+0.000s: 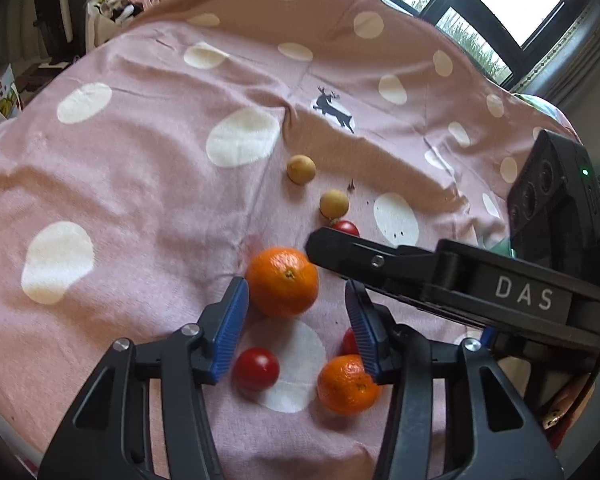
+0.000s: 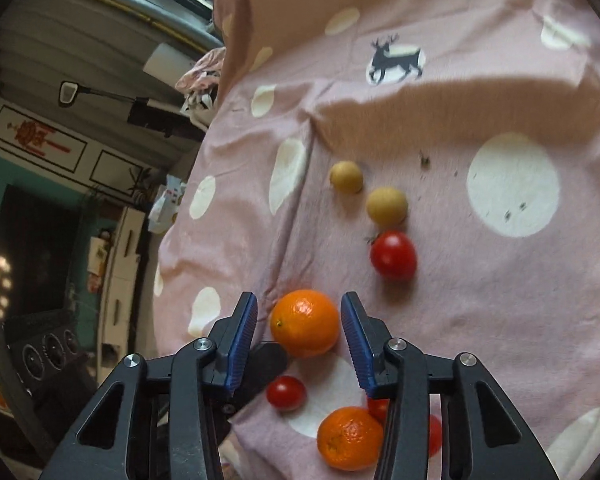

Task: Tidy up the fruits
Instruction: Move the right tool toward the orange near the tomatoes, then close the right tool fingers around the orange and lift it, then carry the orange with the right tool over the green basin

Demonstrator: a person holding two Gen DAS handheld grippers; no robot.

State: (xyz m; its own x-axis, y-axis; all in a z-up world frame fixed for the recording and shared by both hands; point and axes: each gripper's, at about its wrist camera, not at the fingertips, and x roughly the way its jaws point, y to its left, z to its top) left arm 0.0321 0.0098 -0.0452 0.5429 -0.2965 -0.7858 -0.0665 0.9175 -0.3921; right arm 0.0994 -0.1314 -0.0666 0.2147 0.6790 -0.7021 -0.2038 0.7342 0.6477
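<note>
Closing evenly is advised w/ right gripper (image 2: pixel 298 334) spread around the upper orange (image 2: pixel 304 322); left gripper (image 1: pixel 296 312) spread beside it.

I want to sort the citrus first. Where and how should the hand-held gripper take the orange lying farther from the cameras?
Grip the far orange across its widest middle, coming from above and the near side. It is round and sits free on the blanket, so opposite flanks suit the pads. The open right hand-held gripper already straddles it; the left hand-held gripper is open too.
</note>
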